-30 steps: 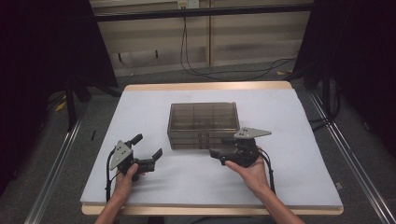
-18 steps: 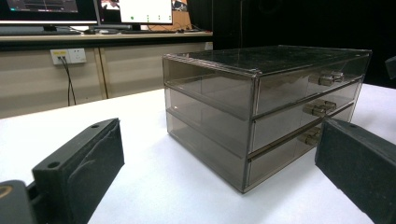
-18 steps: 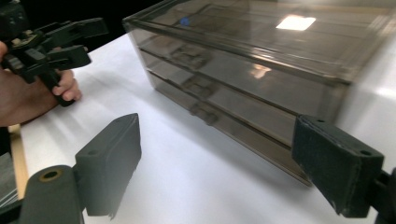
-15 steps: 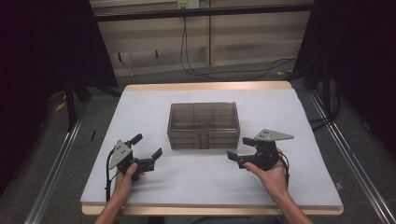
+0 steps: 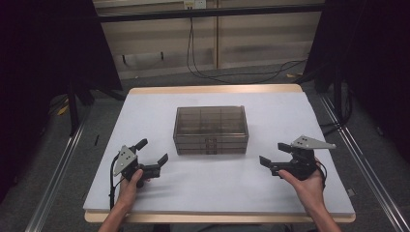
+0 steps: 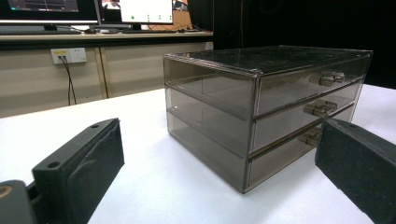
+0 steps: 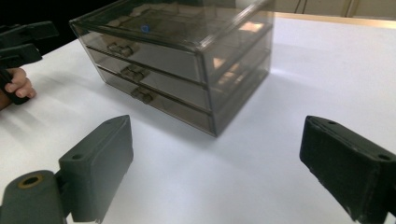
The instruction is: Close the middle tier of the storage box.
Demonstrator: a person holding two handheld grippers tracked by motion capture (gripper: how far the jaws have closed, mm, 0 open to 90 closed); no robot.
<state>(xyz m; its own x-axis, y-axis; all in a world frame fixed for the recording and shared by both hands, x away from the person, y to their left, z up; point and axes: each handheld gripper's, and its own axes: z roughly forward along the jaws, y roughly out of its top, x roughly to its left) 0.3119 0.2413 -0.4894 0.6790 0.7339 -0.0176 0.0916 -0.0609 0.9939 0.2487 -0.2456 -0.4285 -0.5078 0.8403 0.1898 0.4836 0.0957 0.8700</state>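
Note:
A smoky clear box of three drawers (image 5: 211, 129) stands at the middle of the white table (image 5: 290, 111), all drawers pushed in, with small handles on the front (image 6: 320, 108). My left gripper (image 5: 153, 151) rests left of the box's front, open, with nothing between its jaws (image 6: 222, 140). My right gripper (image 5: 273, 153) is off the box's front right corner, apart from it. Its jaws have just been opening and stand wide with nothing between them (image 7: 219, 135). In the right gripper view the box (image 7: 173, 60) lies ahead, with the other hand (image 7: 17, 84) beyond it.
The table's wooden edge (image 5: 212, 90) runs along the far side. Cables (image 5: 193, 53) hang behind it against a pale wall. Metal rails (image 5: 53, 188) flank the table on the floor. A wall socket (image 6: 68, 55) and monitors (image 6: 140, 9) show in the left gripper view.
My right hand has slid to the right, away from the box's front, and its jaws have spread wider. The left hand has stayed put.

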